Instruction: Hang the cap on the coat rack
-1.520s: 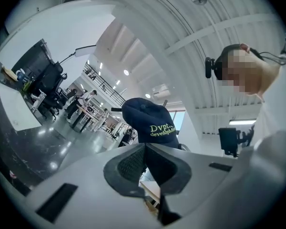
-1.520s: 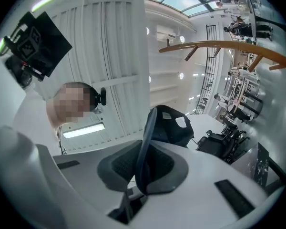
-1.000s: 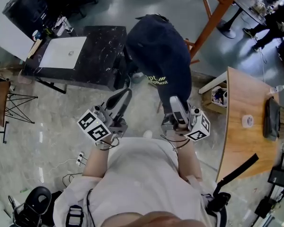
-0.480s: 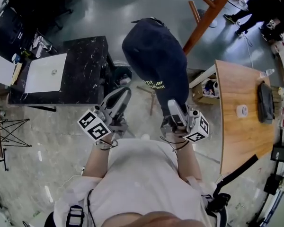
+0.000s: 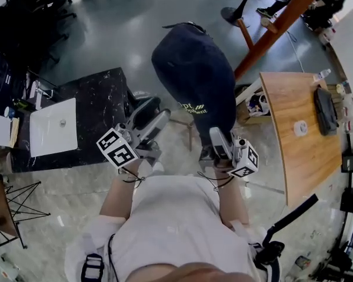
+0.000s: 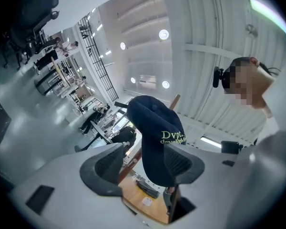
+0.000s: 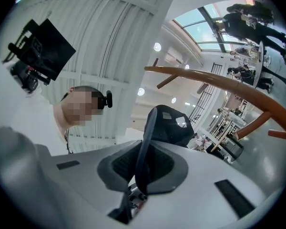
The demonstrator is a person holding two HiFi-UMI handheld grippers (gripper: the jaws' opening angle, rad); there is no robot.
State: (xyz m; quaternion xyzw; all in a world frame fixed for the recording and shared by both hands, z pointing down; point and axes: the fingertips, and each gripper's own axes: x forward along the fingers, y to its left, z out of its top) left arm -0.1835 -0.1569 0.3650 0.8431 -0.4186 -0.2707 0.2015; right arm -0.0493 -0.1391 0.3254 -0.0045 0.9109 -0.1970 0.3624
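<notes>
Stands near the slanting wooden coat rack (image 5: 282, 25). Holds the navy cap (image 5: 194, 75) raised, not on the rack, brim pinched in the right gripper's (image 5: 219, 137) jaws. Has just spread the left gripper's (image 5: 153, 109) jaws, empty, beside the cap.

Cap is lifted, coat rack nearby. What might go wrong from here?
1. Only the right claw holds the cap, pinching its brim. The left claw has just been opening with nothing between its jaws, so the cap might slip or swing.
2. The coat rack stands off to the right, not yet reached. The soft crown may miss or snag on a peg.
</notes>
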